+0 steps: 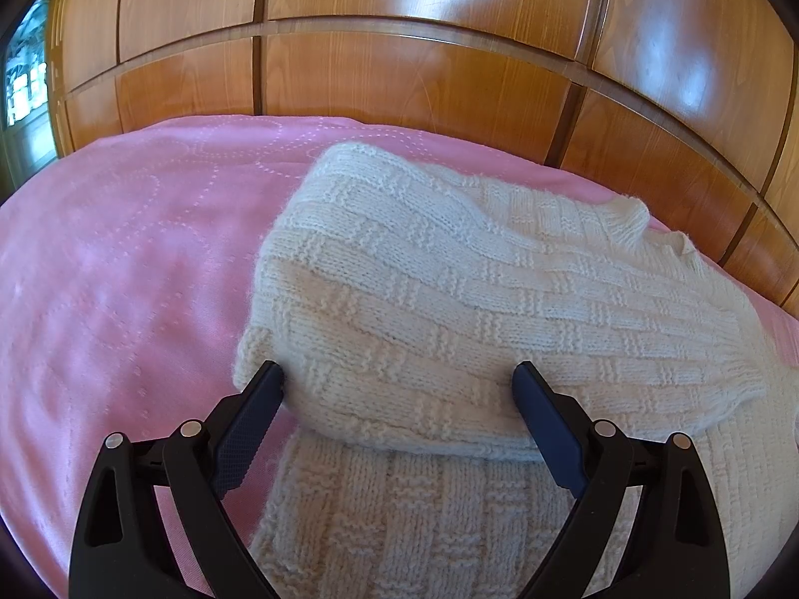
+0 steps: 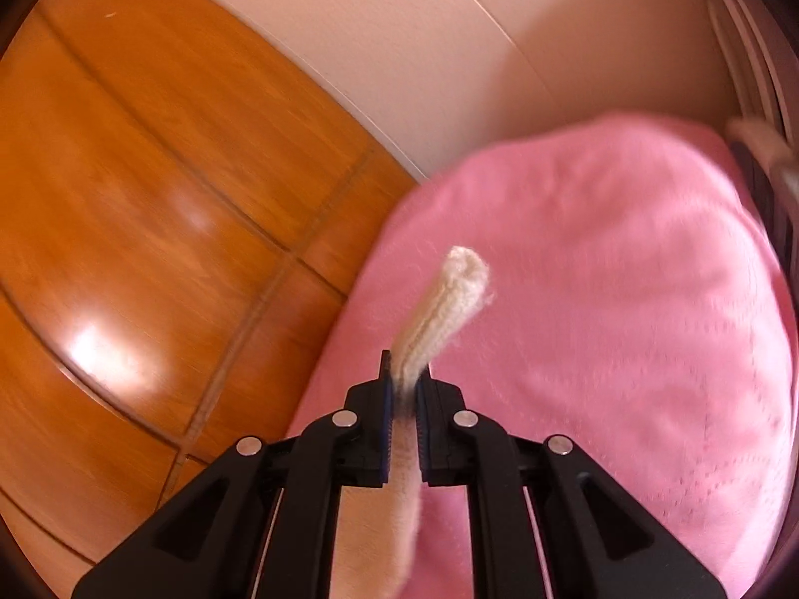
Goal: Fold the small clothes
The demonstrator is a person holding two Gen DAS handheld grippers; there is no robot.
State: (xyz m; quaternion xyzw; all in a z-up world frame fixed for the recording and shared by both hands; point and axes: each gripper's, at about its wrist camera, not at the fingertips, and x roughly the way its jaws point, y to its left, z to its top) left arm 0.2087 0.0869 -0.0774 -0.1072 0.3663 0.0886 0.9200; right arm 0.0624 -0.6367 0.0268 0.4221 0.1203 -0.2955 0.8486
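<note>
A cream knitted sweater (image 1: 429,279) lies partly folded on a pink bedspread (image 1: 125,259). In the left wrist view my left gripper (image 1: 399,379) is open, its two fingers on either side of the folded near edge of the sweater, touching it without clamping it. In the right wrist view my right gripper (image 2: 405,379) is shut on a thin edge of the cream sweater (image 2: 444,299), which sticks up past the fingertips and hangs down below them, lifted above the pink bedspread (image 2: 599,324).
A glossy wooden panelled wardrobe (image 1: 399,75) stands right behind the bed. It also shows in the right wrist view (image 2: 150,199), beside a pale wall (image 2: 449,50). A window (image 1: 25,75) is at the far left.
</note>
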